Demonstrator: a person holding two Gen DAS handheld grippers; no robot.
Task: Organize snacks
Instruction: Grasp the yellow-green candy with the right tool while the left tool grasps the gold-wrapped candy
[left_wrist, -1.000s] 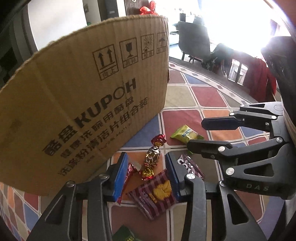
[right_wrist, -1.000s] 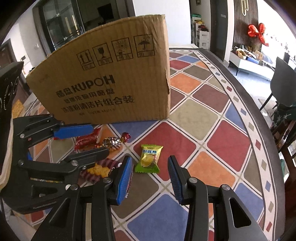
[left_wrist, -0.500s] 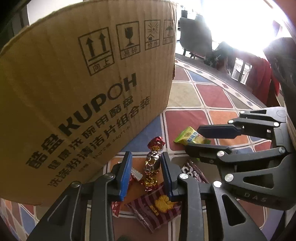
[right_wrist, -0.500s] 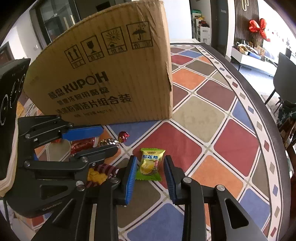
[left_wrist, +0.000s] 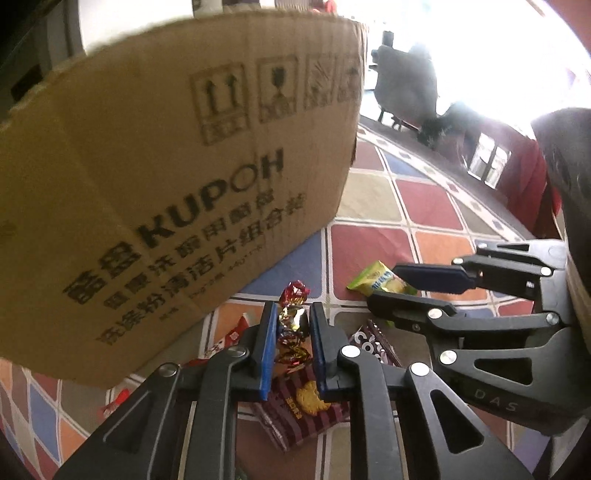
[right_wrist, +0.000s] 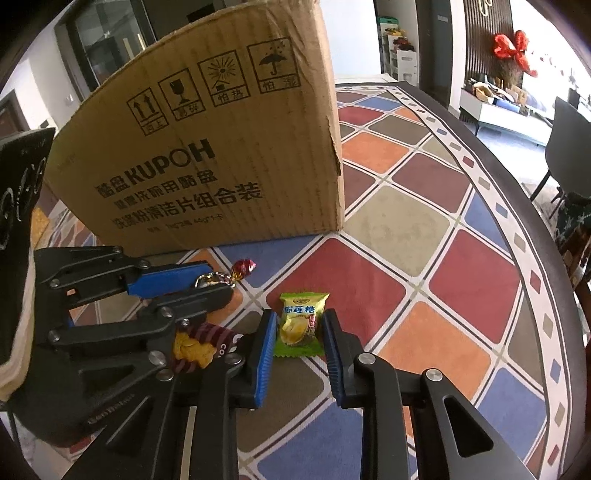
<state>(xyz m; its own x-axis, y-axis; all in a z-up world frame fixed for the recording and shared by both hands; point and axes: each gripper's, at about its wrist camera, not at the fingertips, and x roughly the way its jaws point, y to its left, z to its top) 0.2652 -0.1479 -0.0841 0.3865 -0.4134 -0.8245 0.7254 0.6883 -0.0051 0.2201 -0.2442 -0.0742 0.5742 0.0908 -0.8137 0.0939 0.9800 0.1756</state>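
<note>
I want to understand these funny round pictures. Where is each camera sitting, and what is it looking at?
Left wrist: sits on the left hand-held gripper, looking down along its fingers at a foil-wrapped candy; the right hand-held gripper shows beside it.
Right wrist: sits on the right hand-held gripper, looking down at a green durian candy; the left hand-held gripper shows beside it.
Both share: the KUPOH cardboard box, the colourful checked tablecloth and both candies.
</note>
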